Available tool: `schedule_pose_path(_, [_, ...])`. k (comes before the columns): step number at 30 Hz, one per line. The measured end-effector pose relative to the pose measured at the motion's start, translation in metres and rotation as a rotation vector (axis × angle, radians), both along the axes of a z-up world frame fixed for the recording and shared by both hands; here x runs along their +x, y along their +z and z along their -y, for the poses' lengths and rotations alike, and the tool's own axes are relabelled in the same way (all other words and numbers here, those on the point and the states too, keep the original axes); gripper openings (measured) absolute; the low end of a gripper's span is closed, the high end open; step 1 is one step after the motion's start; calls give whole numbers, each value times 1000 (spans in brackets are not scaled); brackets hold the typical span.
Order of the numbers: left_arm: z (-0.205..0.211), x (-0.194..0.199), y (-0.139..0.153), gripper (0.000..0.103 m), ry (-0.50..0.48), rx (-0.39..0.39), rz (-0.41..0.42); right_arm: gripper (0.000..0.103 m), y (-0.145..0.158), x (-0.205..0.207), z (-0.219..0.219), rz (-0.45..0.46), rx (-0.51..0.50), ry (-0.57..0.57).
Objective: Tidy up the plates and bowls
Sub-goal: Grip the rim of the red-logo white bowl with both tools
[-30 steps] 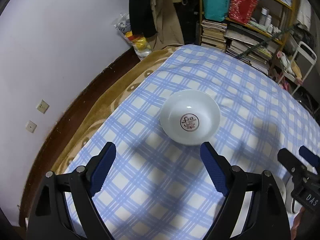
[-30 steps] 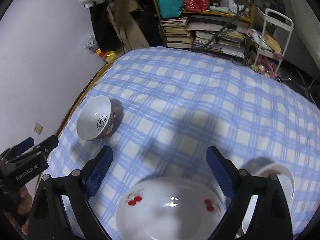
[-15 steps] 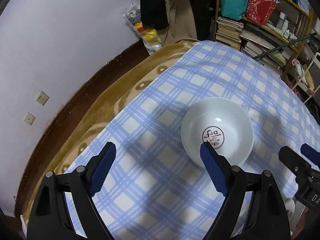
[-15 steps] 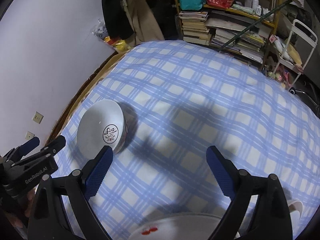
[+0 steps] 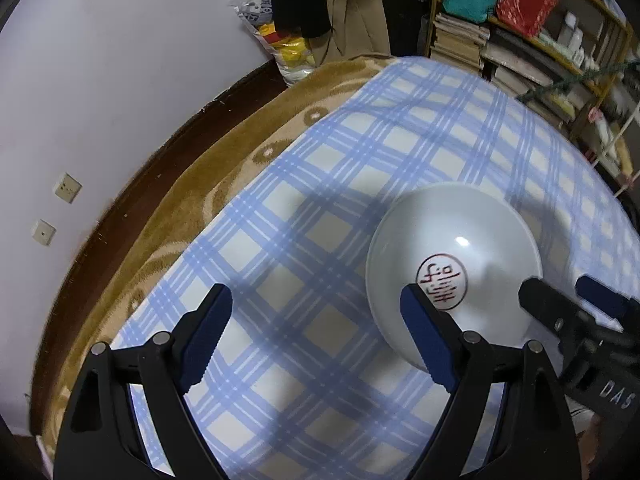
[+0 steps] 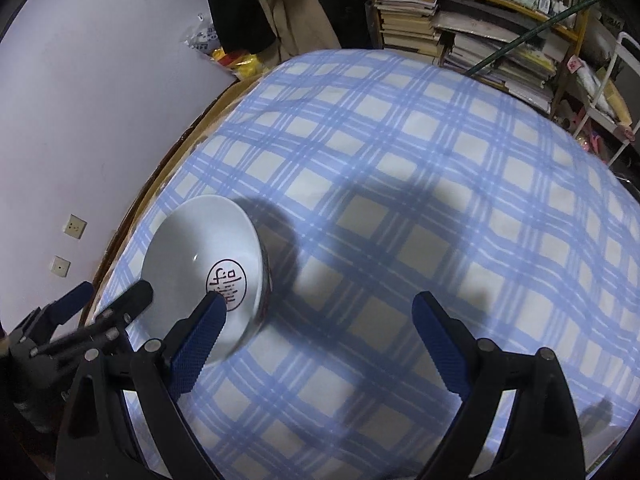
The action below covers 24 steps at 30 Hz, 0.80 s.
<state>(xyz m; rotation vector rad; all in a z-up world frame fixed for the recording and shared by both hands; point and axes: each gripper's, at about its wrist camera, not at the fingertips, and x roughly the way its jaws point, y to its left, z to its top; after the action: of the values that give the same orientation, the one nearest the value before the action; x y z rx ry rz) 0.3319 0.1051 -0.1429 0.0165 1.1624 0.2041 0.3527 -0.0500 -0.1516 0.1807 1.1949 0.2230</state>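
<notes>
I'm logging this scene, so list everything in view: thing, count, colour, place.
bowl: one, white with a red seal mark inside, on the cloth near its wall-side edge
checked cloth: one, blue and cream, covering the surface
blanket: one, brown with a ring pattern, showing under the cloth along the wall side
wall sockets: two, cream, low on the white wall
bookshelf: one, stacked with books and papers, far end of the room
plastic bag: one, clear with yellow contents, on the floor by the wall
left claw: one, black with blue pads, open, empty
right claw: one, black with blue pads, open, empty
</notes>
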Motion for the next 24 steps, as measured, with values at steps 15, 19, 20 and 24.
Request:
schedule_pose_path(15, [-2,8,-13,64,40,-23,21,81,-20,13,-10,-44,-39,7])
schedule_pose_path(19, [3,10,-17,50,4,-52,12,80,-27,9,-7,-50,-30,-1])
schedule_pose_path(20, [4,9,-17,46,0,-67,10,78,-28,9,-7,-52,-24,-2])
schedule_pose_path(24, [9,8,-19,35,-5,-92,14,67,-28,5,-7,-35,-27,19])
